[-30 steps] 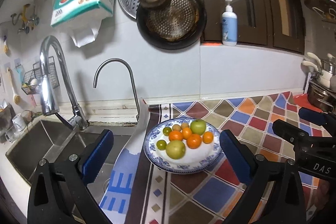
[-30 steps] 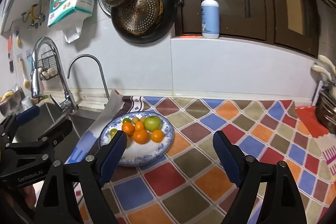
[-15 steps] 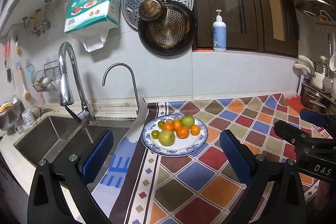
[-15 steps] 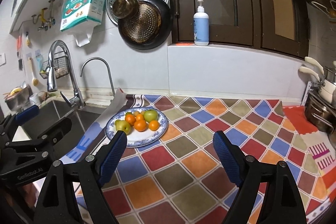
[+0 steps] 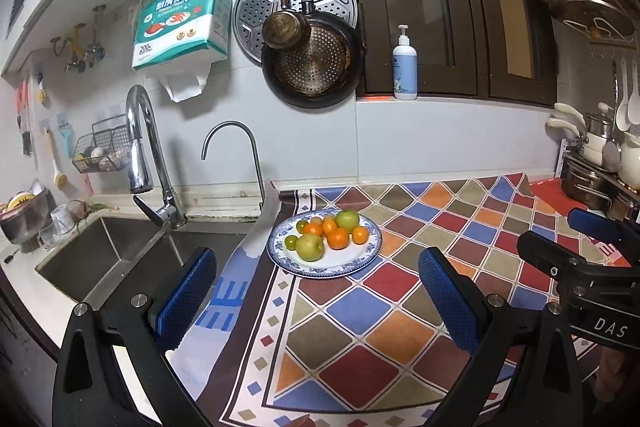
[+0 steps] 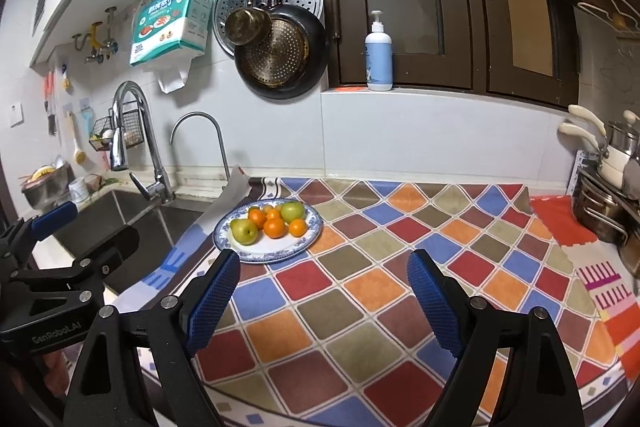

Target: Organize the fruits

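Our fruits sit heaped on the round blue-and-white patterned china plate (image 5: pixel 362 261): two big green pears, one near the front (image 5: pixel 309 247) and one at the back (image 5: pixel 347 219), a cluster of small orange mandarins (image 5: pixel 338 238) between them, and a few small green fruits (image 5: pixel 291 242) on the side towards the sink. The plate rests on the worktop's checkered cloth of red, blue, orange and olive squares (image 5: pixel 384 311), well ahead of both pairs of fingers.

A second ago the plate filled far more of each view, lying just past the fingertips; now it looks smaller and further off, with more cloth in front of it. We have drawn both grippers back from it, and the fruit lies as it did. We judge that no fruit is being handled at this moment, and the plate already looks tidy.

Our left gripper (image 5: pixel 316 303) has its blue-padded fingers spread wide with nothing between them; the plate lies ahead, roughly between their lines. Our right gripper (image 6: pixel 324 301) is likewise released and empty, the plate ahead just past its left finger.

The left view shows more of the steel sink (image 5: pixel 100 251) beyond its left finger. The right view shows more of the red striped mat (image 6: pixel 592 267) past its right finger.
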The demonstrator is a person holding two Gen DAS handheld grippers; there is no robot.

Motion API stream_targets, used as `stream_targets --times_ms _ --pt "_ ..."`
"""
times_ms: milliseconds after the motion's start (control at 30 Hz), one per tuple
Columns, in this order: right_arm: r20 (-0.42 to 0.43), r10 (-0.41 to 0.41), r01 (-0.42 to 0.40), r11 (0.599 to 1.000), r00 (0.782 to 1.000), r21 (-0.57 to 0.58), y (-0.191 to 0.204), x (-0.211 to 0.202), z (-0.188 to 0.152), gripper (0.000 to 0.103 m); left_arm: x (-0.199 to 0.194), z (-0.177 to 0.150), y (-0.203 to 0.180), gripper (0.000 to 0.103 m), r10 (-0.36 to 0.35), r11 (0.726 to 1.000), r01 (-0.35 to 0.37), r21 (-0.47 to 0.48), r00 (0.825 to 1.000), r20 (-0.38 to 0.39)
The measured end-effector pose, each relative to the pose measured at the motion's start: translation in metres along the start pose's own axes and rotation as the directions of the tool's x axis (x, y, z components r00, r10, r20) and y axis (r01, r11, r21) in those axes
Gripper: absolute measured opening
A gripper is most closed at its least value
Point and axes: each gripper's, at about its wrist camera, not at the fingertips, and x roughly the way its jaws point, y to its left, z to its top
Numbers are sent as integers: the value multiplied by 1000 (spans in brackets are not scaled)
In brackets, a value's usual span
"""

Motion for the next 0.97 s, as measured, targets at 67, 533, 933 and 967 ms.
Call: stream_targets --times_ms 67,533,933,967 --pt "-1 2 -2 1000 1000 1 -1 -5 -3 86 -6 -1 -2 103 -1 1000 1 1 1000 5" --pt "3 14 -14 1000 1000 0 -6 -32 -16 86 -31 -10 -11 103 -6 1000 6 1 1000 3" --pt "10 21 -21 1000 1000 -3 -9 -43 -19 86 -42 -12 -14 103 -4 1000 4 -1 1000 9" --pt "10 20 -20 1000 1000 -4 -9 -43 -19 86 -42 -12 -14 103 -6 1000 6 -1 1000 8"
